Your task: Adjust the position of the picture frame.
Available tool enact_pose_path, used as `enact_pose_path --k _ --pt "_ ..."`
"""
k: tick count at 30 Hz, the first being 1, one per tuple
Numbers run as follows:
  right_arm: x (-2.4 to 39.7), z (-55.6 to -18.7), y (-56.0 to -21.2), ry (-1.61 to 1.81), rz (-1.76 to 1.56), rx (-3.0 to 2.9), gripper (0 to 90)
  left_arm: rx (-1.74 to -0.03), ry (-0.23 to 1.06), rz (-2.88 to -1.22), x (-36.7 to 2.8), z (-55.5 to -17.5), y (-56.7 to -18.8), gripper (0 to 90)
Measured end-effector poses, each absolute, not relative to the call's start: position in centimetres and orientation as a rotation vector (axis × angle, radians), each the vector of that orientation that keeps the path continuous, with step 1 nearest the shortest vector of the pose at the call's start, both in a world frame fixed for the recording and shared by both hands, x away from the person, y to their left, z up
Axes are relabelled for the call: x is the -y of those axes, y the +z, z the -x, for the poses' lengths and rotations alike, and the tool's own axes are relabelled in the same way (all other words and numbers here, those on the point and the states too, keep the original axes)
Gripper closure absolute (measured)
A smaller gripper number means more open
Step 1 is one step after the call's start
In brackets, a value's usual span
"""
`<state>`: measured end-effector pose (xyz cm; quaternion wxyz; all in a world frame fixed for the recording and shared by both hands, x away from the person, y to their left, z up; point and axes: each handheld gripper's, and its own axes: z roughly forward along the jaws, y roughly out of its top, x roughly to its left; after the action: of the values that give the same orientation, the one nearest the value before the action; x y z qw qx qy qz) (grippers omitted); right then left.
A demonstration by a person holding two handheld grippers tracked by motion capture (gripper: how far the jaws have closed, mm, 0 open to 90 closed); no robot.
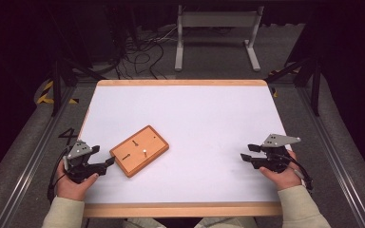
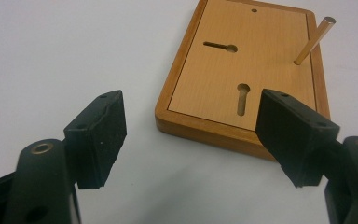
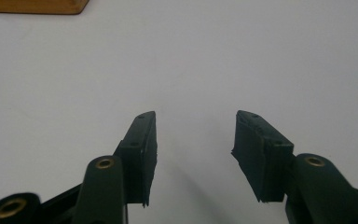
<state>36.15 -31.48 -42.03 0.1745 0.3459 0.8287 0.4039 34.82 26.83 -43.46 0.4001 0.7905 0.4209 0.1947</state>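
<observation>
We see wooden board (image 1: 139, 150) lying flat on white surface (image 1: 209, 118), left of centre, turned at angle. Metal pin (image 2: 314, 40) stands tilted in board, beside two keyhole slots (image 2: 243, 98). Our left tongs (image 1: 105, 163) released, jaws spread, nothing between them, tips just beside board's near corner. Our right tongs (image 1: 248, 152) released too, empty, well apart from board, over bare surface at right.

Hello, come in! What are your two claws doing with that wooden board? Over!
Left gripper open, empty, next to board. Right gripper open, empty, far off. Metal pin stands tilted in board. Nothing in the way.
</observation>
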Motion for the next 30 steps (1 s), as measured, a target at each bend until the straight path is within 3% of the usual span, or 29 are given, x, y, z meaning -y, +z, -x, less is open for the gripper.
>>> enact_pose_path --k 9,13,16,20,22,30 --pt "32.0 -36.0 -42.1 1.14 -1.003 -2.347 48.6 -1.064 0.503 -1.996 -26.3 -35.3 -43.2 25.5" --pt "32.0 -35.8 -42.2 1.136 -1.006 -2.349 48.8 -1.067 0.51 -1.99 -26.2 -35.6 -43.0 30.5" --pt "31.9 -35.6 -42.1 1.136 -1.004 -2.345 49.7 -1.075 0.514 -1.984 -26.2 -35.8 -42.8 38.0" --pt "32.1 -35.4 -42.3 1.128 -1.01 -2.346 49.9 -1.088 0.544 -1.985 -26.2 -36.0 -42.5 74.8" --pt "32.2 -35.4 -42.3 1.128 -1.014 -2.345 49.9 -1.092 0.545 -1.979 -26.3 -36.2 -42.2 88.1" --pt "32.5 -35.1 -42.4 1.123 -1.029 -2.34 49.9 -1.114 0.53 -1.95 -26.4 -37.0 -42.2 90.0"
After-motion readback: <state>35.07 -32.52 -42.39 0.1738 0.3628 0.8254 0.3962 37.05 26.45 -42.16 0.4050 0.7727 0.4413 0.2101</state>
